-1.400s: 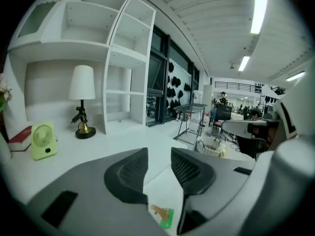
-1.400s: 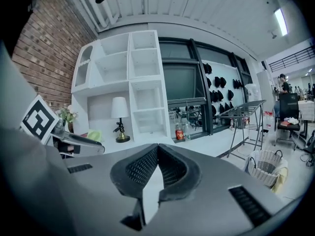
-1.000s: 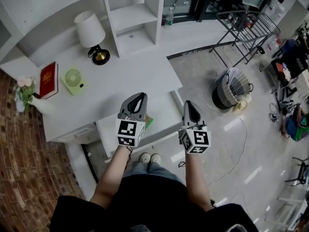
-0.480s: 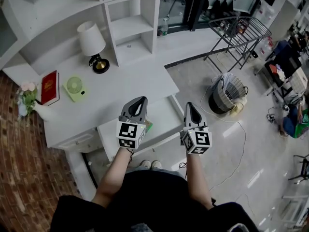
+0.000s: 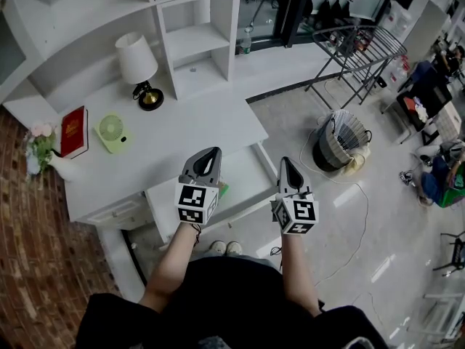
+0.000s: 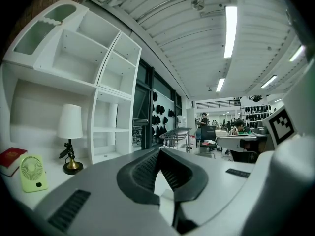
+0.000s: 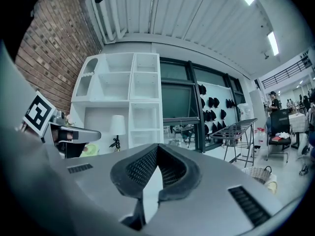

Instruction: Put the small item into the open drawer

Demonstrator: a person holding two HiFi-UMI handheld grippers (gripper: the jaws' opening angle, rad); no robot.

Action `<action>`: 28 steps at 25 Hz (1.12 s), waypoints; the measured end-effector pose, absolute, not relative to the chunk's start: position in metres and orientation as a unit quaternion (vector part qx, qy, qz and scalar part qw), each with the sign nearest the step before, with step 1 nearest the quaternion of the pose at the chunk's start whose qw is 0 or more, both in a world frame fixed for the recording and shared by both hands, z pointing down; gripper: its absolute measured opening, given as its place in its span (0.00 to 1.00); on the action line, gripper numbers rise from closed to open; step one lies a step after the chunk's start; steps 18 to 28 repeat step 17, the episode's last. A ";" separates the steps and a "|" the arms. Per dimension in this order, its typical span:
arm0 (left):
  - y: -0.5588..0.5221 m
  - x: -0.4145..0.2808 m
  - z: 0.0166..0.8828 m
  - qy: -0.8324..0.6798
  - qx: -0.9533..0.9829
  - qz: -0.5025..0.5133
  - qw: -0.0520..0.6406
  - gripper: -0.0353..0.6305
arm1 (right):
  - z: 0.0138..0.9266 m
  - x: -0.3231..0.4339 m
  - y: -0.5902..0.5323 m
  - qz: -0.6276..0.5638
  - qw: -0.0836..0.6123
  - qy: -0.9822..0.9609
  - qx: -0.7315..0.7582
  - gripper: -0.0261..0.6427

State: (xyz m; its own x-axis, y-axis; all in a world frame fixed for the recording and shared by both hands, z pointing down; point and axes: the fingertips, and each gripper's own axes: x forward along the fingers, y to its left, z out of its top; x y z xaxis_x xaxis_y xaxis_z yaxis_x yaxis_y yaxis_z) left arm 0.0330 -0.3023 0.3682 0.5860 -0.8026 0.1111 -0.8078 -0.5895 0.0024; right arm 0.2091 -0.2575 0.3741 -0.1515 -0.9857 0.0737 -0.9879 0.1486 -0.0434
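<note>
The white drawer (image 5: 251, 171) stands pulled out from under the desk top (image 5: 182, 133). A small green item (image 5: 224, 189) lies inside it, mostly hidden behind my left gripper (image 5: 211, 153). That gripper hovers over the drawer's left part, shut and empty; in its own view its jaws (image 6: 158, 150) meet with nothing between them. My right gripper (image 5: 285, 163) hangs over the drawer's right end, shut and empty too, with its tips (image 7: 157, 145) touching. The left gripper's marker cube (image 7: 38, 113) shows at the left of the right gripper view.
On the desk stand a white lamp (image 5: 136, 58), a green fan (image 5: 111, 131), a red book (image 5: 74, 131) and a vase of flowers (image 5: 40, 145). White shelving (image 5: 196, 35) rises behind. A basket (image 5: 340, 142) and a drying rack (image 5: 356, 46) stand on the floor to the right.
Both grippers have drawn back a little toward the person, the right one more. The head view has shifted slightly.
</note>
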 end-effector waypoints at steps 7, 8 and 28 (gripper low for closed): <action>-0.295 0.039 0.371 -0.449 0.891 0.055 0.026 0.09 | 0.378 0.213 -0.251 0.044 0.014 -0.760 0.649 0.04; -0.295 0.039 0.371 -0.449 0.891 0.057 0.026 0.09 | 0.378 0.213 -0.251 0.044 0.015 -0.759 0.649 0.04; -0.295 0.037 0.374 -0.454 0.889 0.060 0.029 0.09 | 0.379 0.216 -0.251 0.045 0.016 -0.759 0.650 0.04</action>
